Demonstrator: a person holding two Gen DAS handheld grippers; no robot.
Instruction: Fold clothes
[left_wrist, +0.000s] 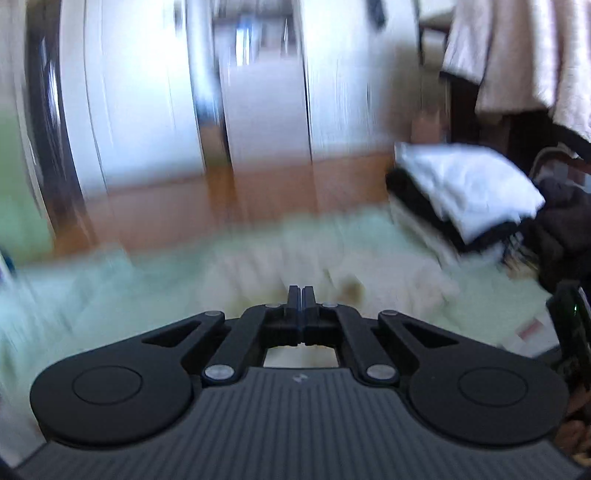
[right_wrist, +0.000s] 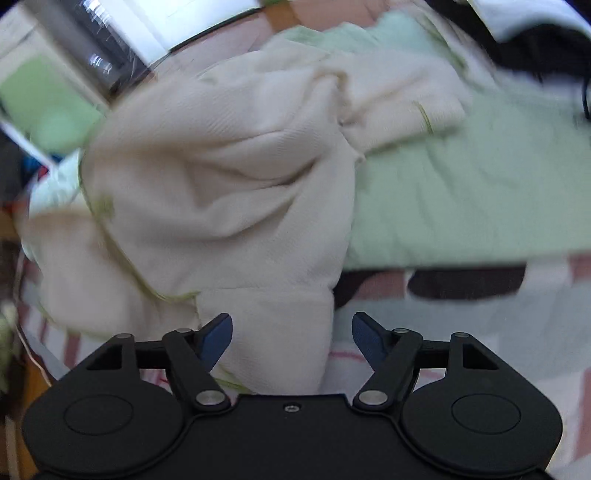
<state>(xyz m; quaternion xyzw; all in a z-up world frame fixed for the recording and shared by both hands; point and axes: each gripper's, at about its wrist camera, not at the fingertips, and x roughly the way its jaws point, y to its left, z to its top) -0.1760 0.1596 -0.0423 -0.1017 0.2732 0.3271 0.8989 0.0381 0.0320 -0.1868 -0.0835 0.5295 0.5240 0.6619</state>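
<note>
A cream knit garment (right_wrist: 221, 166) lies crumpled on a pale green sheet (right_wrist: 461, 192). Its ribbed end reaches down between the blue fingertips (right_wrist: 218, 336) of my right gripper (right_wrist: 291, 328), which is open around that end without touching it. In the left wrist view the picture is motion-blurred. My left gripper (left_wrist: 301, 291) has its fingers pressed together just above the blurred cream garment (left_wrist: 277, 266). No cloth shows between them.
A stack of folded white and dark clothes (left_wrist: 461, 184) sits at the right on the green sheet (left_wrist: 110, 280). Pale cloth (left_wrist: 517, 55) hangs at the upper right. Beyond are a wood floor (left_wrist: 184, 206) and white doors (left_wrist: 147, 92). A striped cloth (right_wrist: 480, 332) lies near me.
</note>
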